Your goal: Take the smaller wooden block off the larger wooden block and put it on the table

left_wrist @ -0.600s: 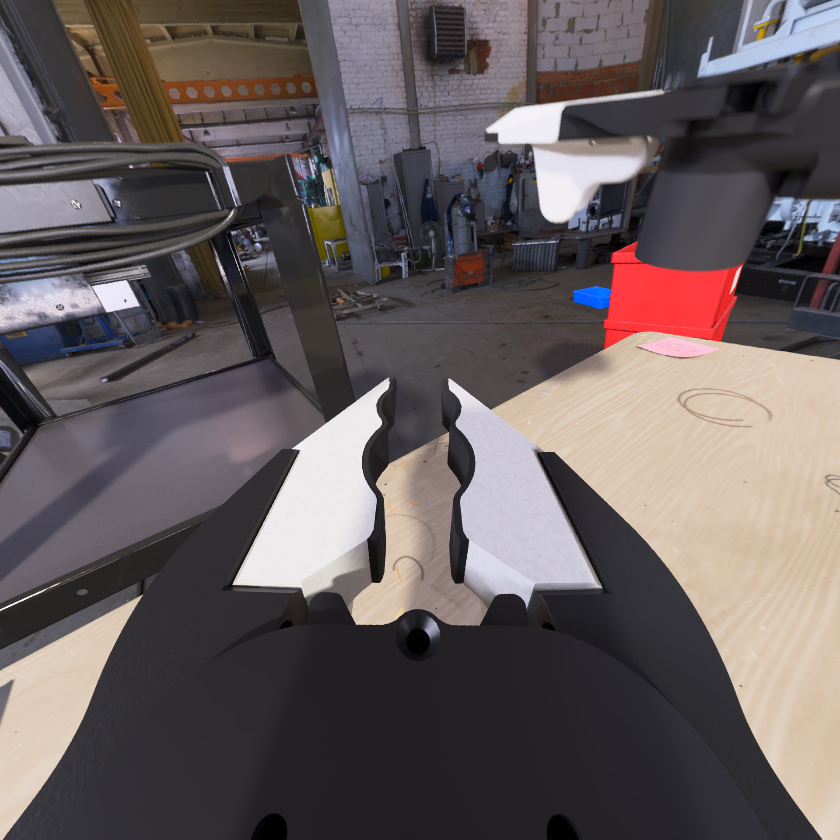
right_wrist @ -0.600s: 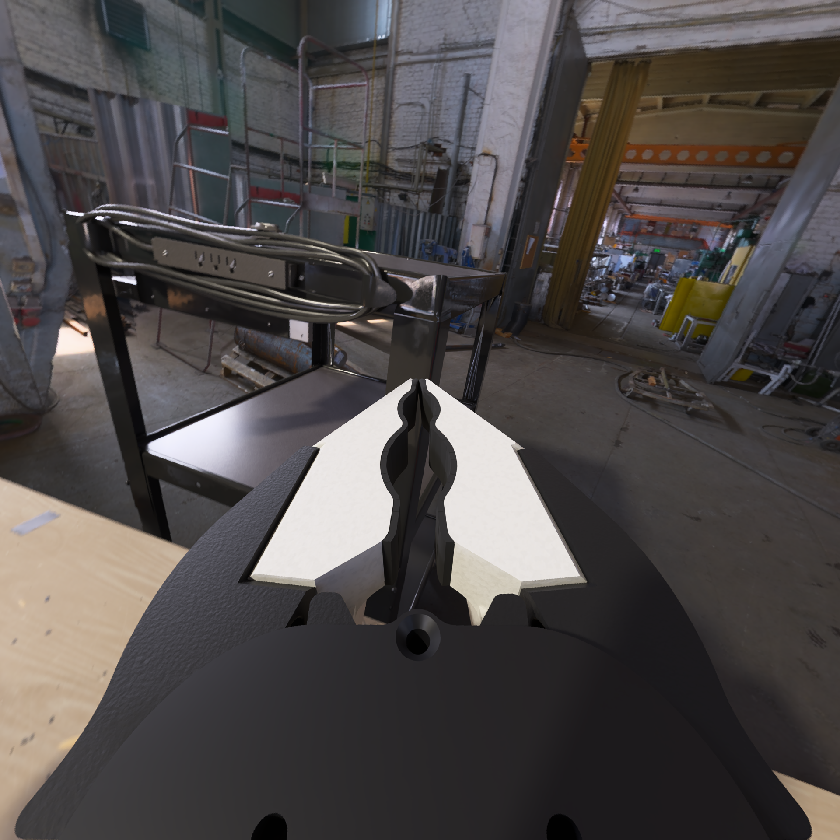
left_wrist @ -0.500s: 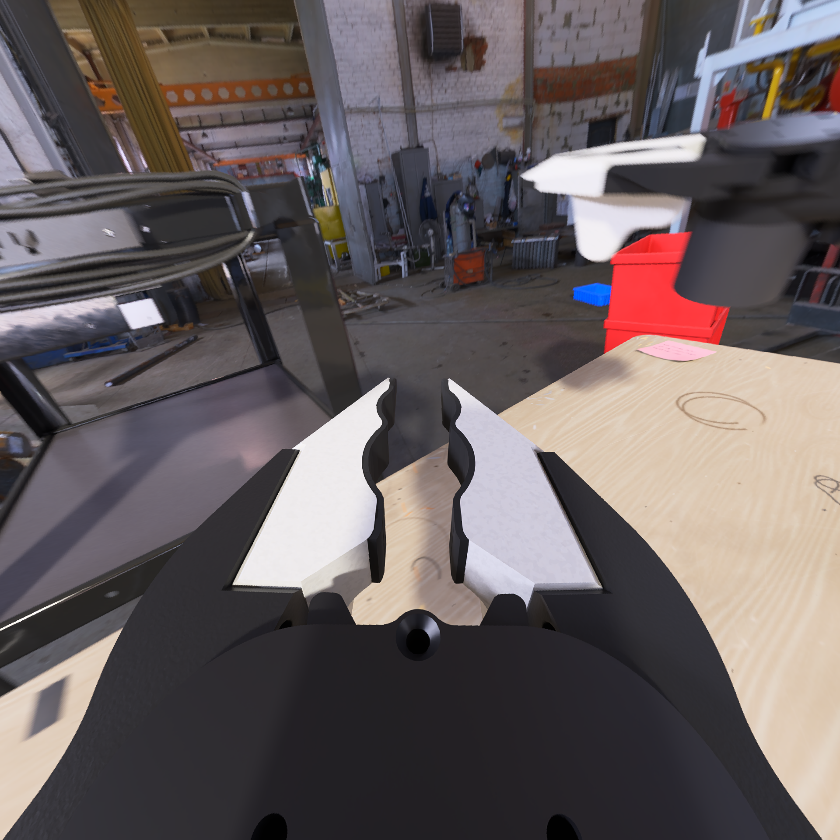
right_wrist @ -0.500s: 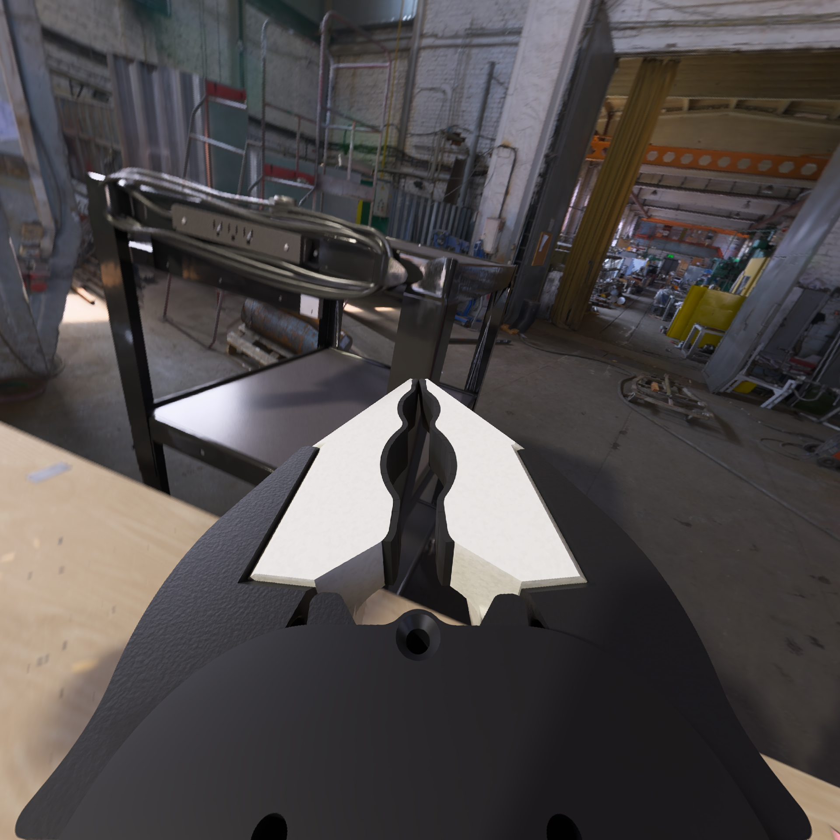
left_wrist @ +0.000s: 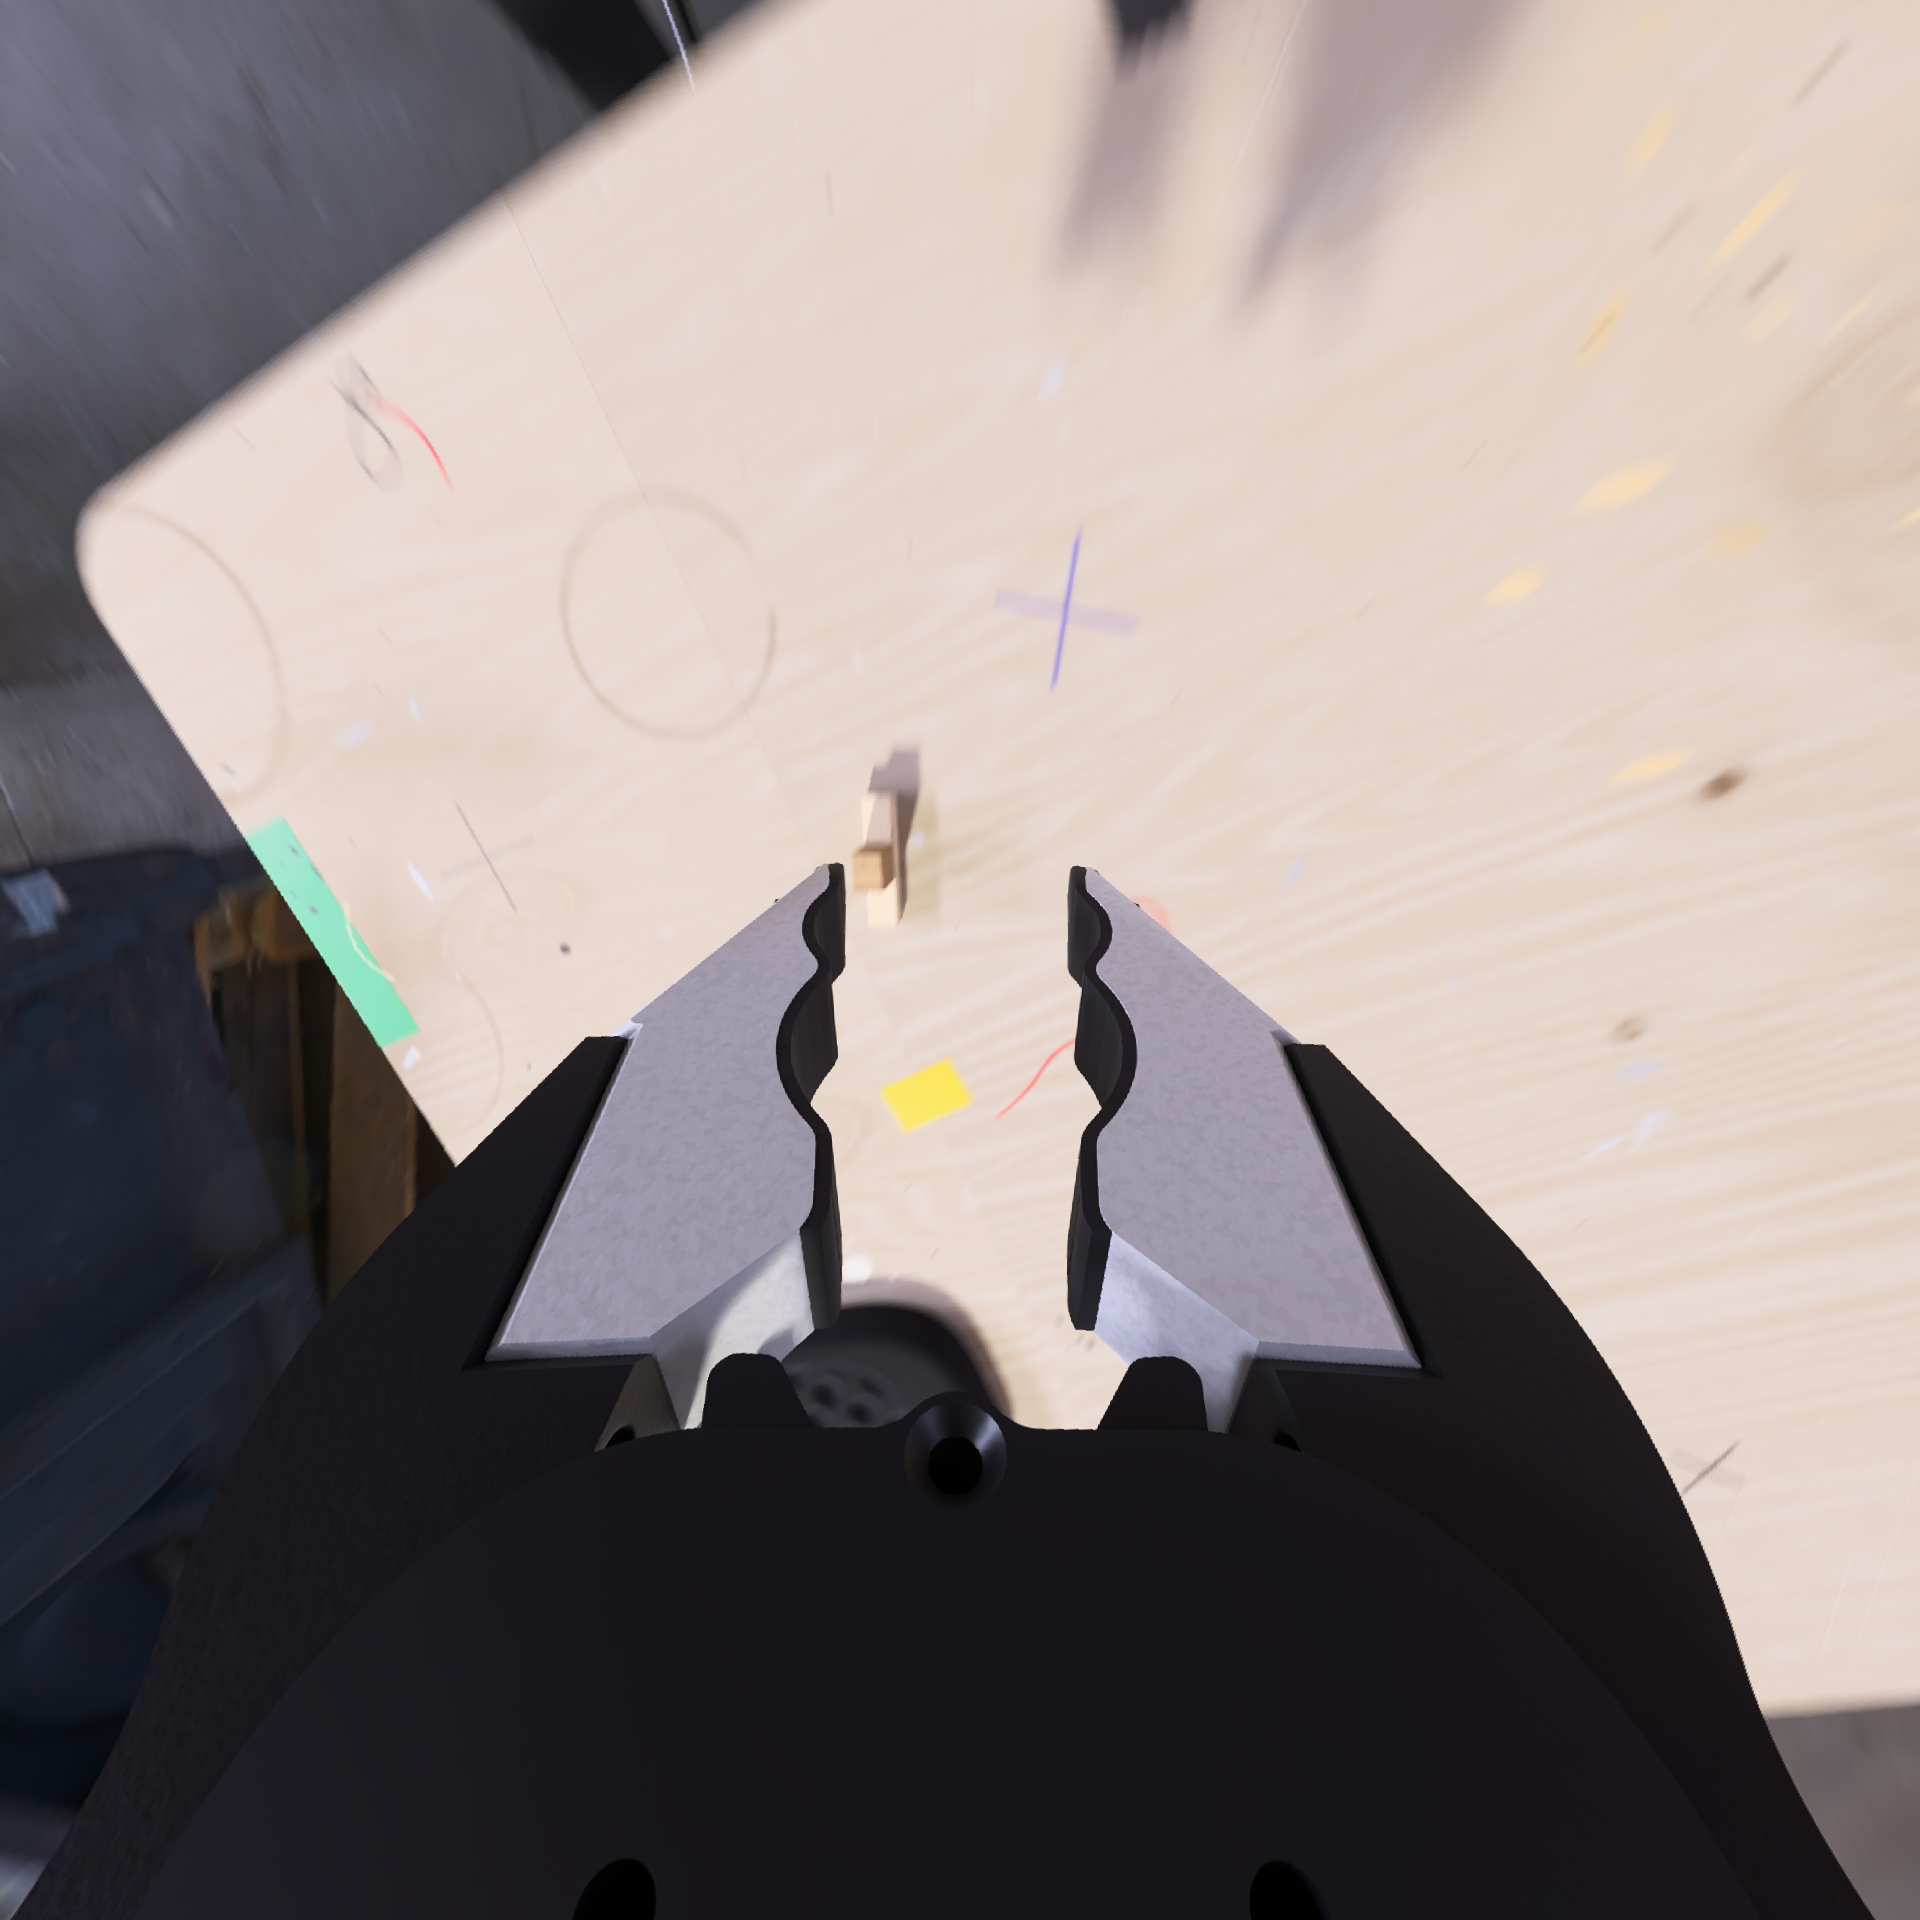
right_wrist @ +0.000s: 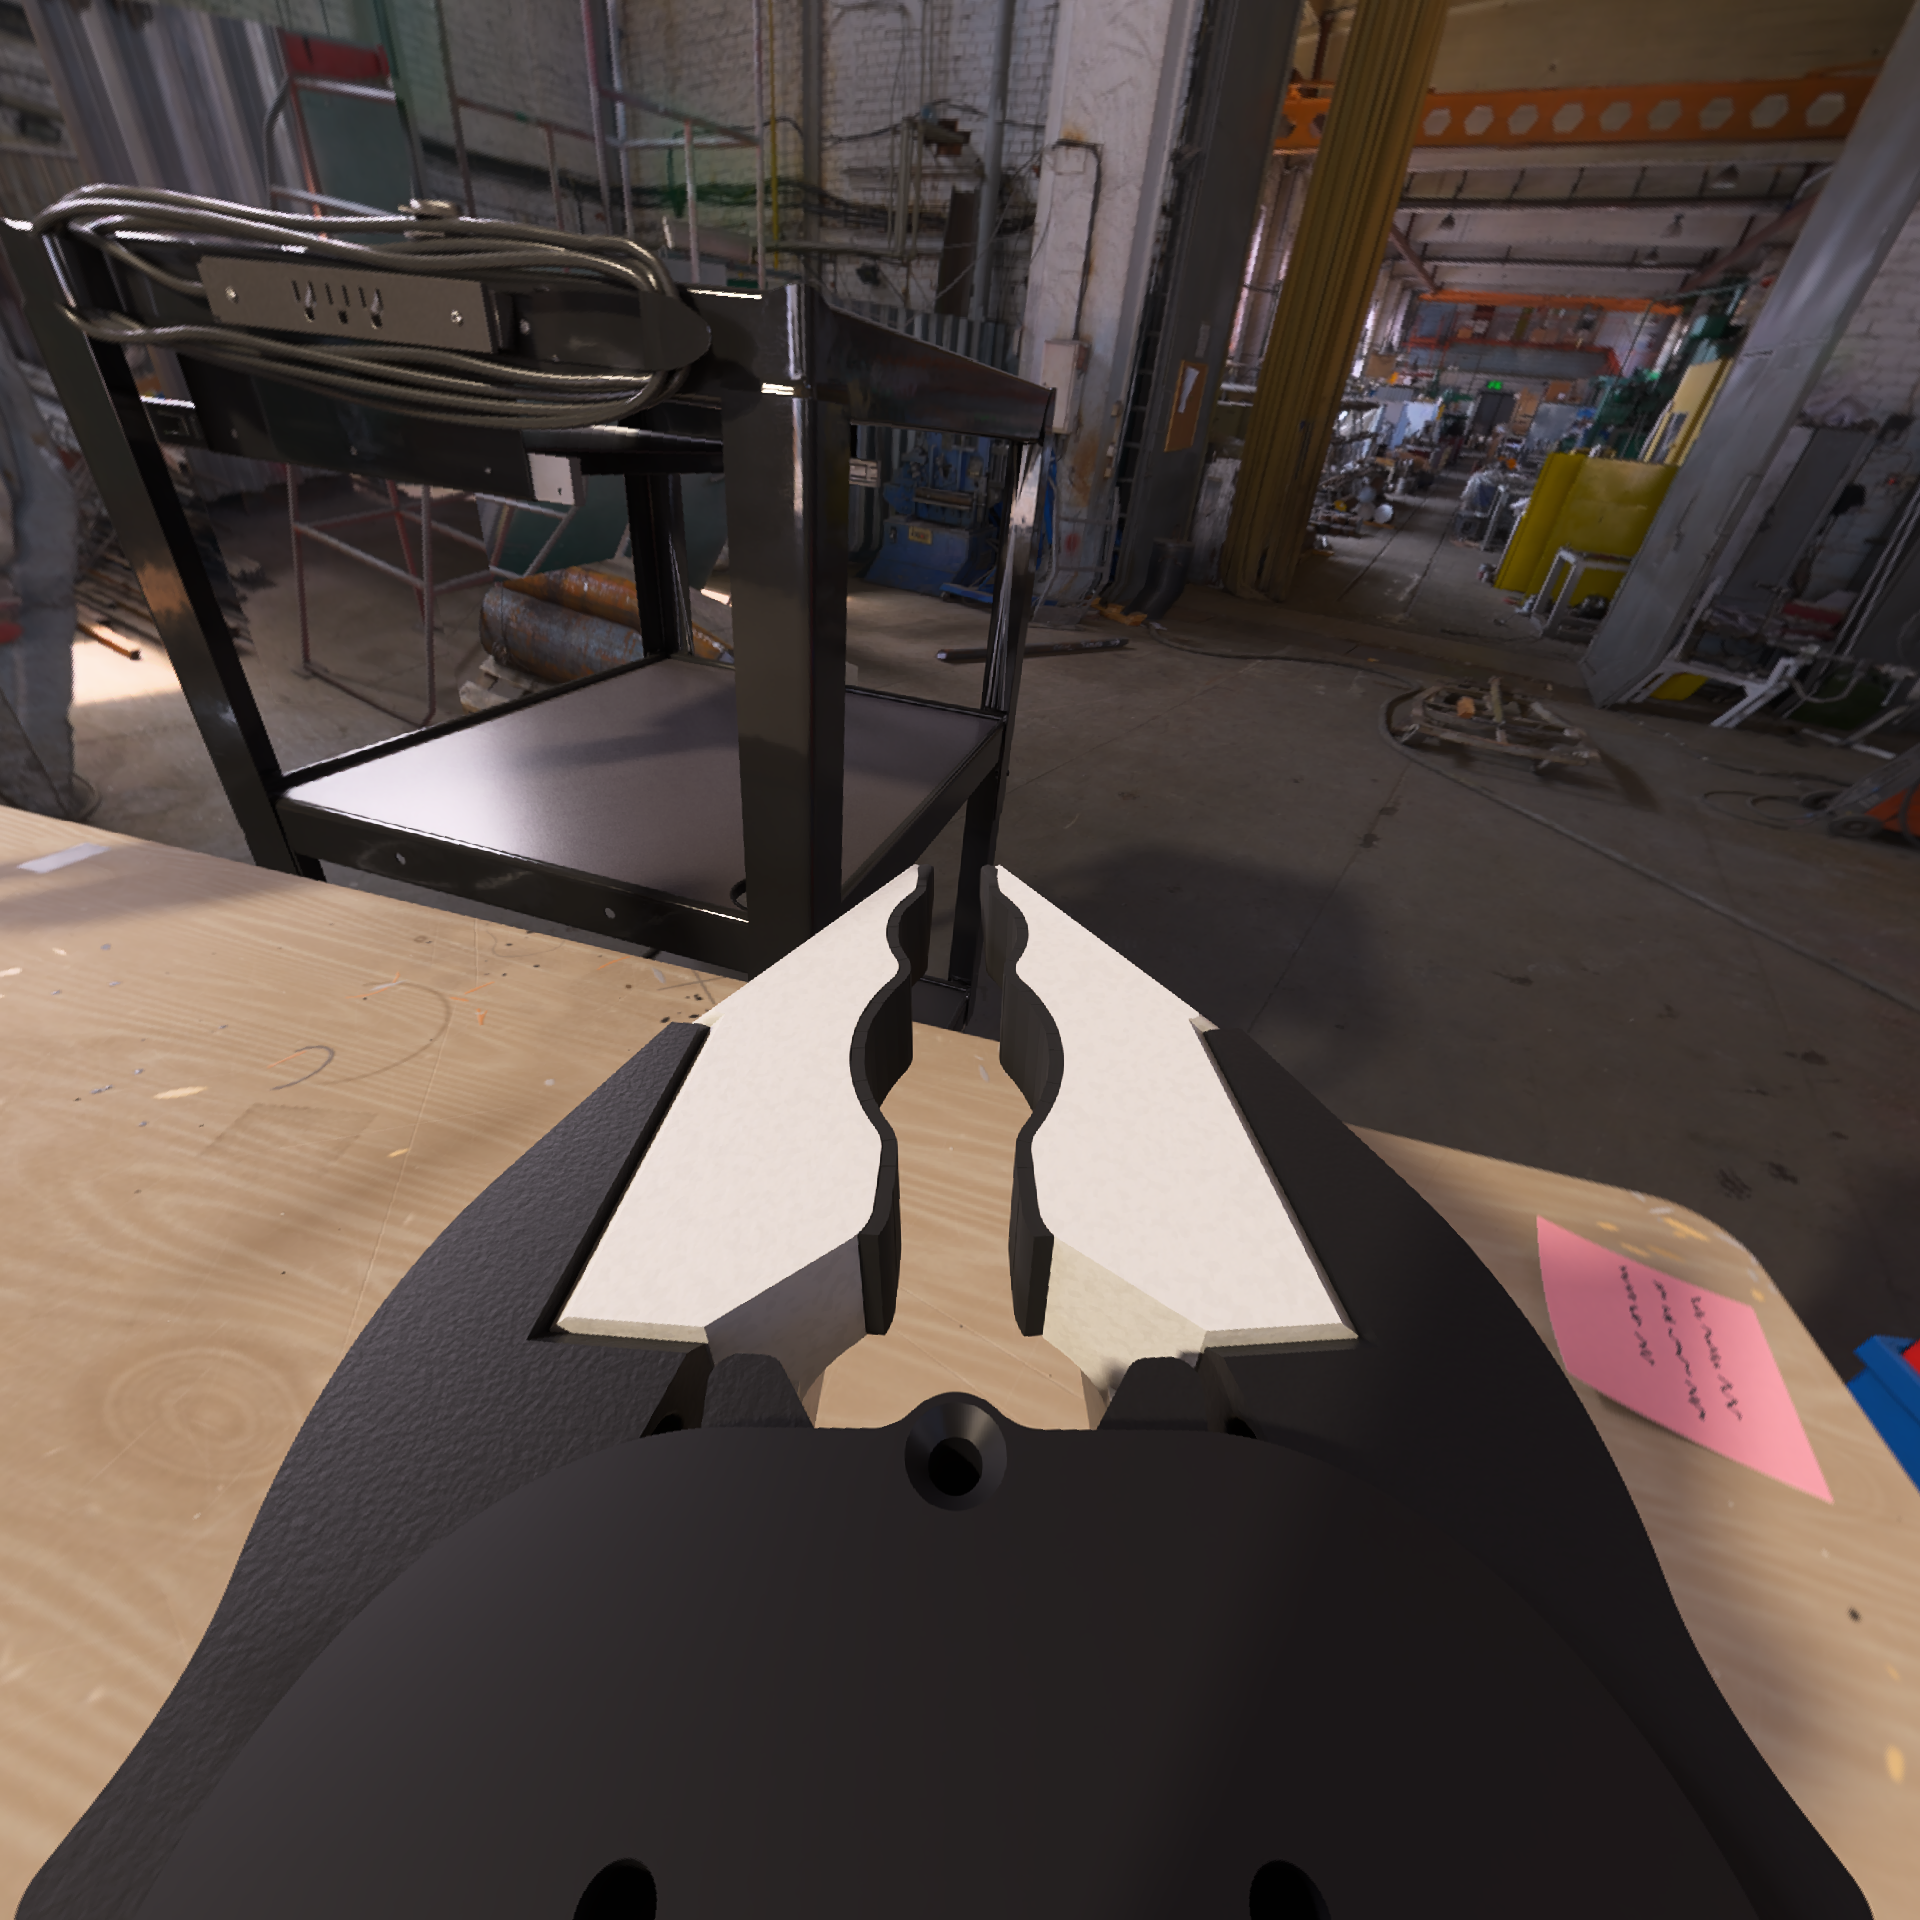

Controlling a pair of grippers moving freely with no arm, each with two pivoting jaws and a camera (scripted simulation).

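In the left wrist view, which is motion-blurred and looks steeply down on the plywood table [left_wrist: 1403, 883], a pale larger wooden block [left_wrist: 900, 821] lies flat. A smaller, browner wooden block [left_wrist: 871, 865] sits on its near end. My left gripper [left_wrist: 956, 883] is open and empty, well above the table, with the blocks just beyond its left fingertip. My right gripper [right_wrist: 956, 883] has its jaws a narrow gap apart and holds nothing. It hangs over the table's far edge [right_wrist: 499, 935]. The blocks do not show in the right wrist view.
A black metal cart [right_wrist: 644, 769] with coiled cables [right_wrist: 364, 312] stands just past the table. A pink note [right_wrist: 1683, 1361] lies at the table's right corner. A green tape strip [left_wrist: 332, 935] and a yellow sticker [left_wrist: 925, 1091] lie near the left edge.
My left gripper has swung from looking across the table to looking down on the blocks, and its jaws have opened wider. My right gripper has parted its shut jaws and dropped lower.
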